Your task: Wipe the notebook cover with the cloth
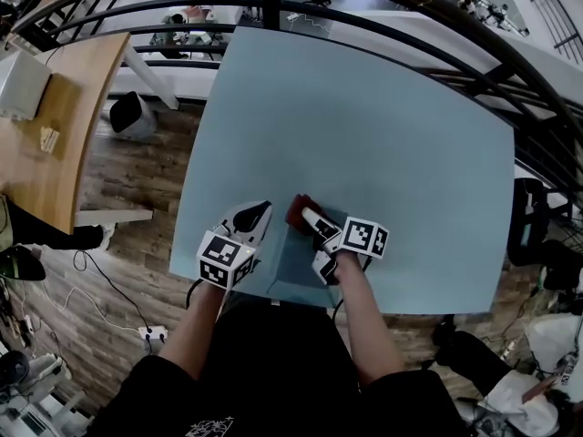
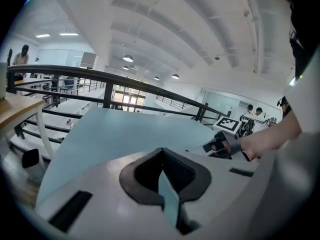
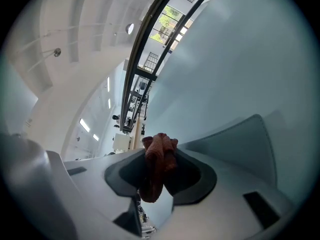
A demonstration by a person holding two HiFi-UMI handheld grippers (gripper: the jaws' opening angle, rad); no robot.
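One cloth (image 3: pixel 158 160) pinched in right hand-held gripper (image 1: pixel 310 218), at notebook (image 1: pixel 296 269); left hand-held gripper (image 2: pixel 163 173) closed.

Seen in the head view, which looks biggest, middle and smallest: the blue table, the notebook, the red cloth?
1. table, by far the largest.
2. notebook, a darker patch at the table's near edge.
3. cloth, a small red wad.
All are about table height, so the order holds.
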